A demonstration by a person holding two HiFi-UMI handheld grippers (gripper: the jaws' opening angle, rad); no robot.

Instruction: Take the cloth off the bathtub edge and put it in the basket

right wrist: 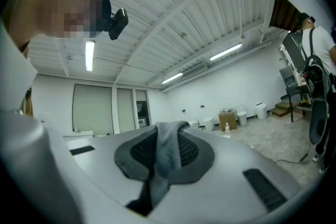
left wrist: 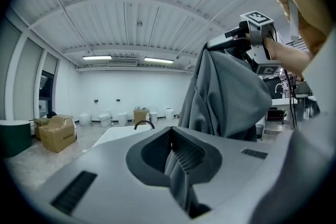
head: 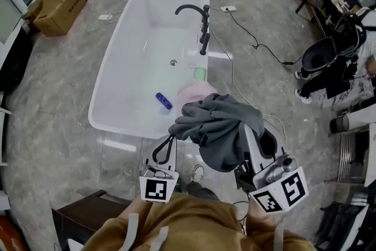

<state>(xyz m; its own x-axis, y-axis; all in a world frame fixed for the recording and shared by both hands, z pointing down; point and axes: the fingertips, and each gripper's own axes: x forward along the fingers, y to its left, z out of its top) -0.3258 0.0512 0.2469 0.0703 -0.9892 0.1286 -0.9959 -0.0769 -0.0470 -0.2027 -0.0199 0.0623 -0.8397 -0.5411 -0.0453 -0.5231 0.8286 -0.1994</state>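
A grey cloth [head: 218, 126] hangs bunched in the air in front of me, held between both grippers, near the end of the white bathtub [head: 117, 67]. My left gripper [head: 174, 137] is shut on one edge of the cloth, and a fold runs down between its jaws [left wrist: 176, 157]. My right gripper [head: 247, 129] is shut on another part; the cloth drapes over its tip and fills the jaw gap [right wrist: 160, 157]. A pink rounded thing [head: 197, 91], which may be the basket, sits beside the tub, half hidden behind the cloth.
A black faucet [head: 197, 14] stands on the tub's right rim, with a green item [head: 200, 73] near it. A blue object [head: 164, 101] lies inside the tub. A cardboard box [head: 59, 6] is far left. A cable [head: 247, 38] and a black stroller [head: 329, 56] are on the right.
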